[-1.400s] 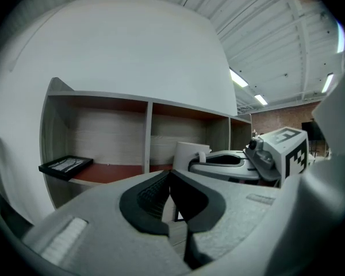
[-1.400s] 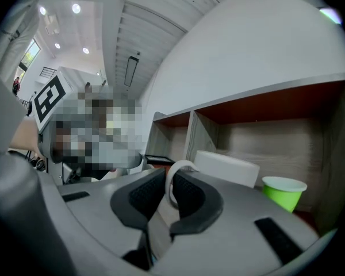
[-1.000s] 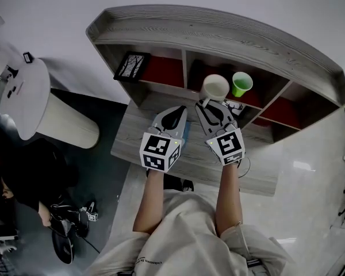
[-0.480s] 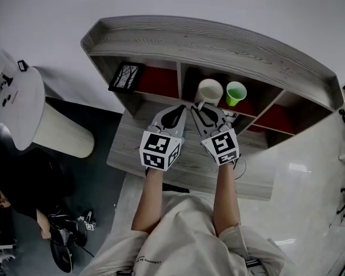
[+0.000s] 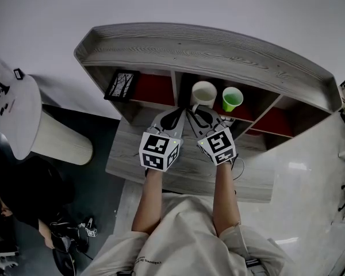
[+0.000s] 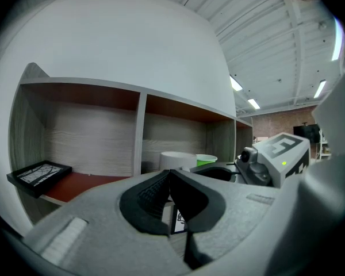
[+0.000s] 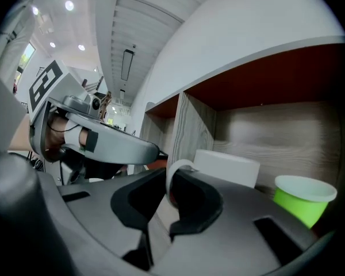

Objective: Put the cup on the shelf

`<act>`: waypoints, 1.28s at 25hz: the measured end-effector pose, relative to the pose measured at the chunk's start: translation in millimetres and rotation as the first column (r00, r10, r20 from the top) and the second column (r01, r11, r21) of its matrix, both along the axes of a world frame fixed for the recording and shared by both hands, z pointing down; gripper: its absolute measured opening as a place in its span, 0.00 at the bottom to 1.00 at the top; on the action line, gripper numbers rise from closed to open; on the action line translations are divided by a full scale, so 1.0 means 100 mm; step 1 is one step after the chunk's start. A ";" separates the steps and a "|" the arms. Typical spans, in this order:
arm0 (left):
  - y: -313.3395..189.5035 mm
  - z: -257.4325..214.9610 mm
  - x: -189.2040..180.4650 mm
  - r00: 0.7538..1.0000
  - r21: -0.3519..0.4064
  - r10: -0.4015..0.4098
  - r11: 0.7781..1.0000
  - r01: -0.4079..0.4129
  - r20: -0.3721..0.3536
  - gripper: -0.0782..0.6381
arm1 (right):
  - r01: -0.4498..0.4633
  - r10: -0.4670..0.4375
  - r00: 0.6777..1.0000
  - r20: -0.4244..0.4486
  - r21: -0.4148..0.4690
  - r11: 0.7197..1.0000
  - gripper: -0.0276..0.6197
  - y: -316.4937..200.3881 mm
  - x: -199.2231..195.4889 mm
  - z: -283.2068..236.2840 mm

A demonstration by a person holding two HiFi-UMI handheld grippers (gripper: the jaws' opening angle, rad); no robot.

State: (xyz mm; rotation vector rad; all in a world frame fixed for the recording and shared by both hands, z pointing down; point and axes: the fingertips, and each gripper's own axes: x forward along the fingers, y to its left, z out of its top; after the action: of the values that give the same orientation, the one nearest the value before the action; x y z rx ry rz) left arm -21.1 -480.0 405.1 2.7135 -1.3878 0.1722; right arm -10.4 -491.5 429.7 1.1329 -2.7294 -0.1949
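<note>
The white cup [image 5: 203,93] stands upright at the mouth of the shelf's middle compartment [image 5: 184,82], just left of a green cup [image 5: 232,98]. My right gripper [image 5: 196,115] is shut on its handle. In the right gripper view the thin white handle [image 7: 173,171] runs between the dark pads, with the cup body [image 7: 227,167] just beyond and the green cup [image 7: 305,198] to the right. Whether the cup's base touches the red shelf floor is hidden. My left gripper [image 5: 173,118] hovers beside it over the table, shut and empty; its pads [image 6: 155,191] meet.
A black picture frame [image 5: 120,84] lies in the left compartment, also seen from the left gripper [image 6: 39,174]. The right compartment [image 5: 279,119] has a bare red floor. A grey wooden table [image 5: 126,154] fronts the shelf. A white round stand [image 5: 17,114] is at left.
Both grippers have moved forward toward the shelf. The white cup has travelled with the right gripper, closer into the middle compartment beside the green cup.
</note>
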 end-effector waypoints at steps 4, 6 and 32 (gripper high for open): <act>-0.07 -0.03 -0.03 1.000 0.003 -0.004 1.000 0.004 0.001 0.12 | 0.002 -0.002 1.000 0.005 -0.024 1.000 0.11 -0.08 -0.01 0.01; -0.11 -0.04 -0.04 1.000 0.002 -0.007 1.000 0.007 -0.001 0.12 | 0.003 -0.002 1.000 0.030 -0.043 0.999 0.10 -0.13 -0.01 0.02; -0.06 -0.04 0.02 1.000 0.006 0.006 1.000 -0.006 -0.005 0.12 | -0.172 0.204 0.954 0.218 -0.160 0.972 0.17 -0.27 0.35 -0.07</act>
State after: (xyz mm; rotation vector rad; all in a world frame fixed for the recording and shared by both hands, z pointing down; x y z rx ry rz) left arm -19.3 -485.7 400.9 2.7218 -1.3809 0.1619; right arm 25.0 -518.6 422.8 1.4468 -2.7527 0.1637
